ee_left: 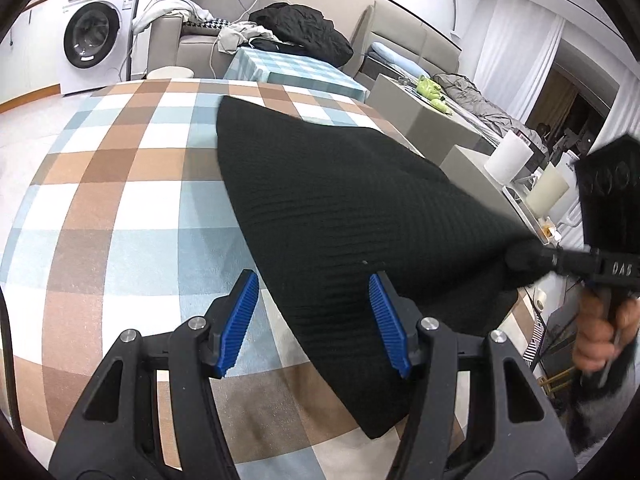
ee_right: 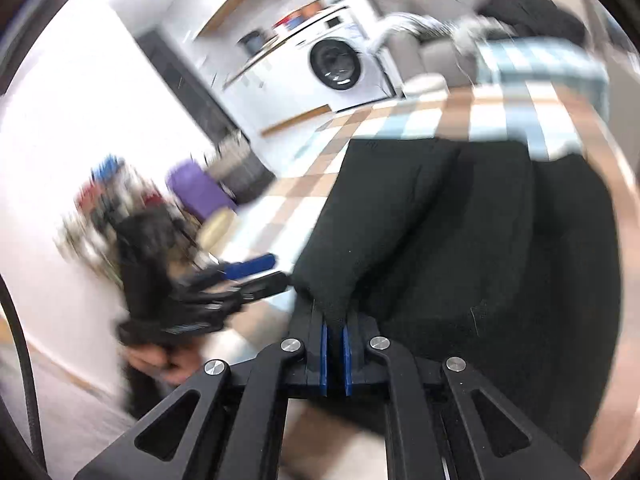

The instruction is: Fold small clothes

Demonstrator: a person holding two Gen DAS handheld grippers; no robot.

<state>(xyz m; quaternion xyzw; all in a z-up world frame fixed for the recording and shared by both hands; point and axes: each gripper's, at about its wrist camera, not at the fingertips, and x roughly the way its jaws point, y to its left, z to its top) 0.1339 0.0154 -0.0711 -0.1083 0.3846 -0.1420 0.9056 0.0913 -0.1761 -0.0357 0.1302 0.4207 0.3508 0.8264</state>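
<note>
A black knit garment [ee_left: 340, 200] lies on the table's brown, blue and white checked cloth [ee_left: 120, 220]. My left gripper [ee_left: 314, 320] is open just above the cloth, its blue pads [ee_left: 240, 320] astride the garment's near left edge and not pressing on it. My right gripper [ee_left: 536, 262] comes in from the right, shut on a bunched corner of the garment and holding it slightly off the table. The blurred right wrist view shows that gripper [ee_right: 335, 328] pinching a fold of the garment [ee_right: 480, 240]. The left gripper [ee_right: 256, 272] is at the left there, held in a hand.
Beyond the table stand a washing machine [ee_left: 96, 36], a sofa [ee_left: 192, 40] with a black jacket [ee_left: 304, 28], and a small table with a blue checked cloth [ee_left: 288, 68]. White cylinders [ee_left: 508, 156] and clutter stand past the table's right edge.
</note>
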